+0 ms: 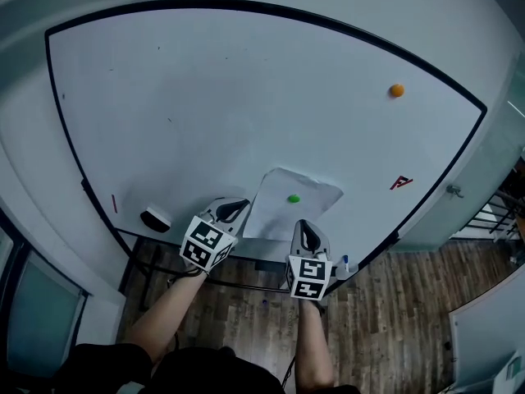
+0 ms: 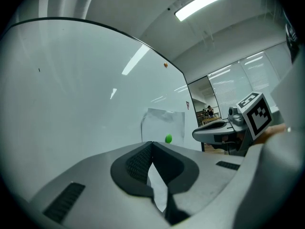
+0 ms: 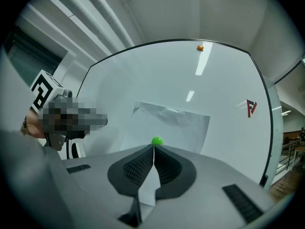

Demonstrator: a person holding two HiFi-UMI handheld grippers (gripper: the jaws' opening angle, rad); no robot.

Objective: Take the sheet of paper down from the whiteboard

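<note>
Whiteboard (image 1: 205, 97): fills the head view, standing upright ahead of both hands.
Sheet of paper (image 1: 275, 212): pinned at the board's 6 o'clock. Its top edge is creased and it hangs slightly askew. I cannot tell its long axis.
Left claw (image 1: 234, 212): closed, nothing in it. The sheet's left edge lies at its 2 o'clock, near. Contact cannot be told.
Right claw (image 1: 305, 235): closed and empty, level with the sheet's lower edge. It is the nearer hand to the pin.
Eraser (image 1: 156, 218): at 9 o'clock of the left claw, clear of the work.
Green magnet (image 1: 294, 199): at 12 o'clock of the right claw. It holds the sheet, so it is likely the obstacle to lift first.
Orange magnet (image 1: 396, 90): at the board's 2 o'clock, well apart.
</note>
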